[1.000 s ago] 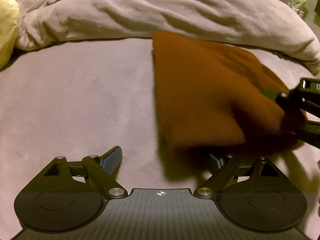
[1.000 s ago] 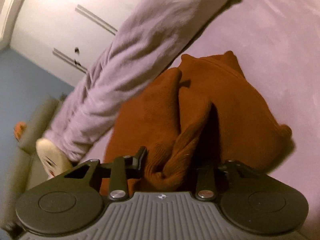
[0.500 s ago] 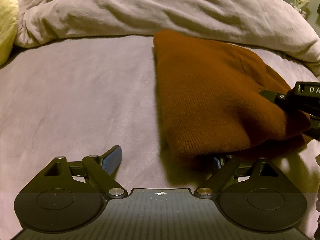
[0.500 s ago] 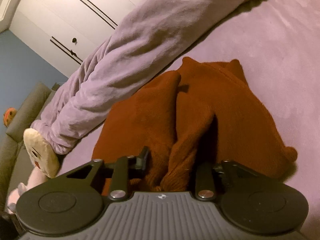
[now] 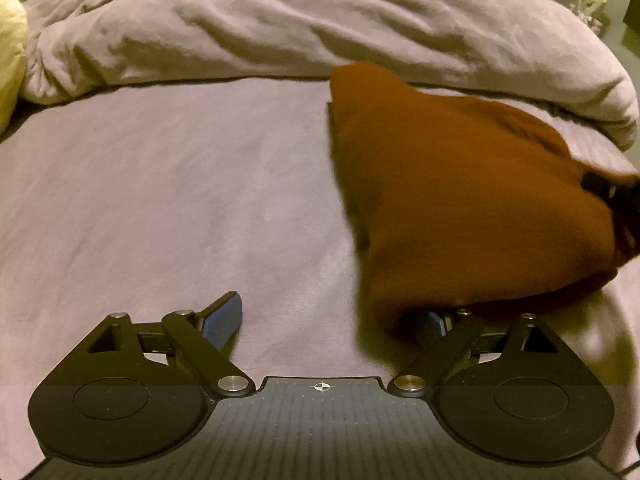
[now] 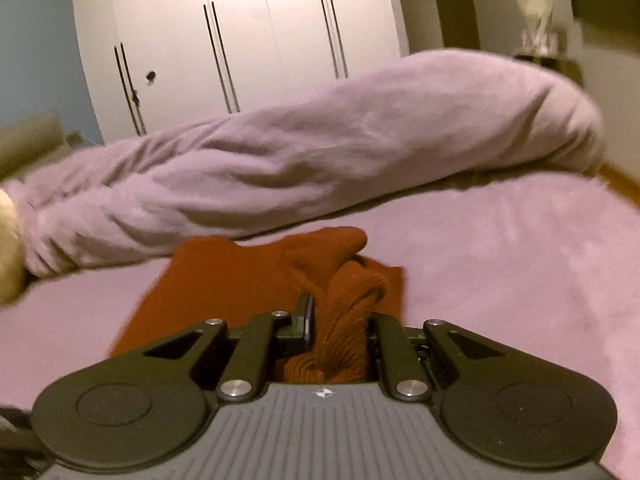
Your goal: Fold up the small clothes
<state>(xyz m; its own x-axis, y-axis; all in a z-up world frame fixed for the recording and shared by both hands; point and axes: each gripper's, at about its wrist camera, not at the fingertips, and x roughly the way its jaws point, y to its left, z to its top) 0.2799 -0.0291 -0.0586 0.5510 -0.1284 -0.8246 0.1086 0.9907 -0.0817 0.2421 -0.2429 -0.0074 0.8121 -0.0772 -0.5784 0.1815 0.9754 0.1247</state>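
The rust-brown knit garment point(image 5: 460, 200) lies on the mauve bed sheet point(image 5: 160, 200), toward the side away from the left gripper's centre line and just in front of the rolled duvet point(image 5: 320, 28). The right gripper point(image 6: 340, 320) has just been closing its jaws, and they now pinch a gathered, ribbed bunch of the garment point(image 6: 344, 320) between them (the bunch fills the whole narrow gap, so the pads cannot be seen apart from the cloth). This grip is judged to serve as the carrying point for a fold: the held edge stands raised above the sheet while the remainder of the cloth trails flat behind it. The left gripper point(image 5: 332, 320) is spread wide with nothing between its jaws; one fingertip point(image 5: 224, 316) rests over bare sheet, and the other is hidden beneath the near edge of the garment. That placement probably readies it either to pin or to take the near edge. White wardrobe doors point(image 6: 240, 40) stand behind the bed. A loose bunch may slip; the grip should be checked before the fold is carried across
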